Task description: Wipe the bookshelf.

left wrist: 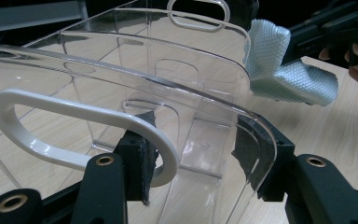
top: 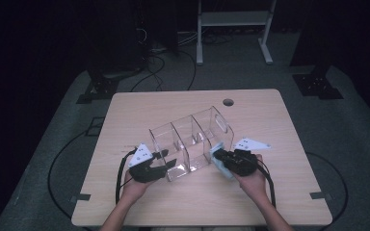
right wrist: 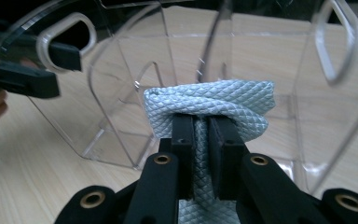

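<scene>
The clear organizer [top: 191, 140], a see-through plastic box split by dividers into three compartments with handle cut-outs in its end walls, is set at a slant near the middle of the wooden tabletop [top: 270, 115]. Its near-left end wall, edged by a white handle rim [left wrist: 81, 135], is pinched between the jaws of the left gripper [top: 166, 159], one pad pressed against the inside face and the other against the outside, as seen in the left gripper view. At the organizer's right end the right gripper [top: 224, 159] is held just beside the outer wall. A folded pale grey-blue cloth [right wrist: 209, 109] with a woven diamond texture is clamped between its jaws, which are pressed close together on the fabric, the folded bundle bulging beyond the tips.
</scene>
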{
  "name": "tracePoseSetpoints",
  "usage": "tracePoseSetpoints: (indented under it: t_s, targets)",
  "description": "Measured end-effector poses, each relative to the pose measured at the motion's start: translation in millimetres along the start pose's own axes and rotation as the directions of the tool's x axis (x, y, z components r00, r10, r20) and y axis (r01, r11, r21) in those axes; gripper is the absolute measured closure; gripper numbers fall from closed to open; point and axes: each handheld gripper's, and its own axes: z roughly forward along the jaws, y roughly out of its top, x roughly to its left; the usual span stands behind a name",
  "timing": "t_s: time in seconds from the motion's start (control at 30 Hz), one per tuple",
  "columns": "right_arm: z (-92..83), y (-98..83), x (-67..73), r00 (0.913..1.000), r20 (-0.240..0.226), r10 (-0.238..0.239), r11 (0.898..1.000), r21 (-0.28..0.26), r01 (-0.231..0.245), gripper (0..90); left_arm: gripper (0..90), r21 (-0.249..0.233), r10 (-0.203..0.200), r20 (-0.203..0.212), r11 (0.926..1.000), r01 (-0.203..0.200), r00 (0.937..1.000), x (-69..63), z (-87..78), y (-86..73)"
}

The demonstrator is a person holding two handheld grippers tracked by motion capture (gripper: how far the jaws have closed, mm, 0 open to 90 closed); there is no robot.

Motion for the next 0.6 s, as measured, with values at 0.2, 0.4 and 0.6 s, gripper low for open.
tracePoseSetpoints:
  t_s: [0.2, 0.4, 0.6]
  targets:
    - [20.2, -13.3, 2.1, 0.9998, 0.017, -0.013, 0.997, 0.078, 0.012, 81.1, 48.2, 0.001, 0.002, 0.001, 1.0, -0.002, 1.0, -0.1, -0.1, 0.2]
    - [41.0, -36.5, 0.7, 0.9997, 0.022, -0.004, 0.984, 0.176, 0.0, 81.1, 48.2, 0.002, 0.003, 0.001, 1.0, -0.003, 1.0, 0.0, -0.2, 0.3]
    - [25.1, -16.1, 6.2, 0.9986, 0.034, -0.041, 0.995, 0.091, 0.038, 81.1, 48.2, 0.0, 0.002, 0.001, 1.0, -0.002, 1.0, -0.2, -0.2, 0.2]
